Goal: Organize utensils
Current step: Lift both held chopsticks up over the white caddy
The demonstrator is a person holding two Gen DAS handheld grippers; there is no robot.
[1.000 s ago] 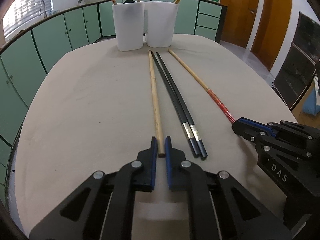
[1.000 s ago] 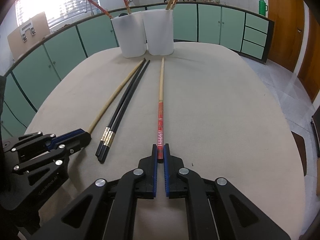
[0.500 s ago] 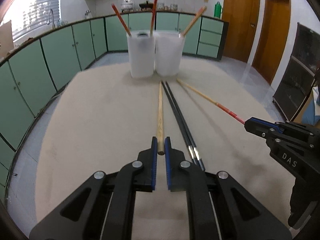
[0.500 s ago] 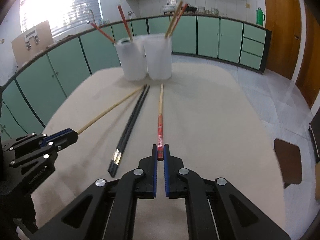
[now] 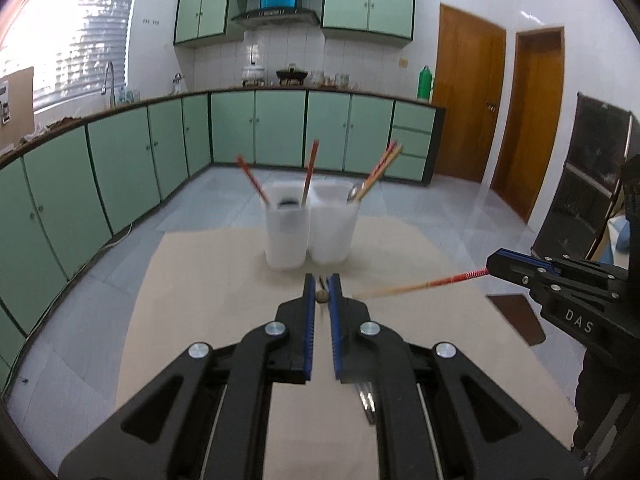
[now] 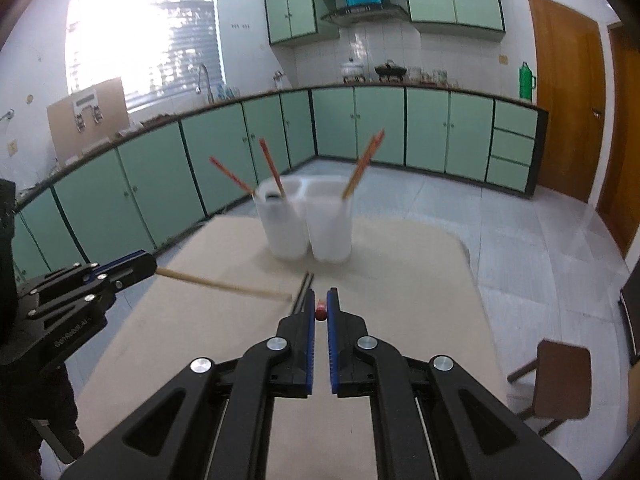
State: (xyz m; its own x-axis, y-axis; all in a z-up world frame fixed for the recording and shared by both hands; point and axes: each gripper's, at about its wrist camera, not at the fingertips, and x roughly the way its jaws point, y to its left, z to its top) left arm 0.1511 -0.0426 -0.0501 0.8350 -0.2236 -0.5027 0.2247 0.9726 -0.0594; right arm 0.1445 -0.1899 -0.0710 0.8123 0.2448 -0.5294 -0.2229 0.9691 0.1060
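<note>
My left gripper [image 5: 320, 286] is shut on the end of a plain wooden chopstick [image 6: 224, 285], which shows end-on in the left wrist view [image 5: 320, 297]. My right gripper [image 6: 320, 304] is shut on the end of a red-patterned chopstick [image 5: 416, 285], seen end-on in the right wrist view [image 6: 320, 313]. Both chopsticks are lifted off the beige table [image 5: 208, 280] and point toward two white cups [image 5: 306, 226] that hold several chopsticks. A black chopstick pair [image 6: 303, 288] lies on the table between the grippers.
Green cabinets [image 5: 120, 168] line the kitchen wall behind the table. A brown stool [image 6: 556, 376] stands on the floor to the right of the table. The cups stand near the table's far edge [image 6: 400, 226].
Both grippers have risen and tilted up, lifting their chopsticks off the table. The black pair stays on the table.
</note>
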